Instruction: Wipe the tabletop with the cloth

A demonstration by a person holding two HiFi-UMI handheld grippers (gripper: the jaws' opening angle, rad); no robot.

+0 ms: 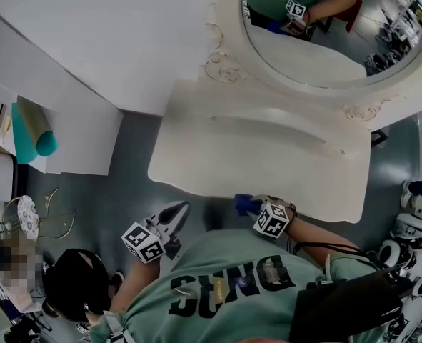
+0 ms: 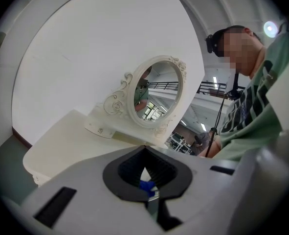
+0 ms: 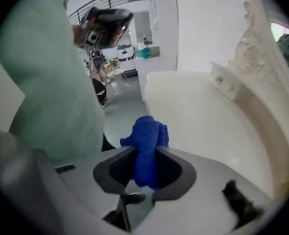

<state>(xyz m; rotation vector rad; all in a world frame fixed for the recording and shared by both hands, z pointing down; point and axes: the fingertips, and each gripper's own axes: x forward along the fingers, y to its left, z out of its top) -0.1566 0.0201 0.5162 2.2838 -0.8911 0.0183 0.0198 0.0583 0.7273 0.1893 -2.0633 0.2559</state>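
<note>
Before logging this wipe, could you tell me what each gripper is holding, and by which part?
The right gripper clamps the blue cloth across its bunched middle, one end poking out. The left gripper holds nothing.

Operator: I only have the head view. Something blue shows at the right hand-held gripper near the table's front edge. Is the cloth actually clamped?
Observer: Yes. In the right gripper view the blue cloth is pinched between the jaws of the right hand-held gripper. It is bunched up and pokes out ahead of them, toward the cream tabletop.
Operator: What about the left one? From up here I can't read its jaws.
Observer: The left gripper view shows the left hand-held gripper with its jaws together and nothing gripped. It points across the table toward the oval mirror.
</note>
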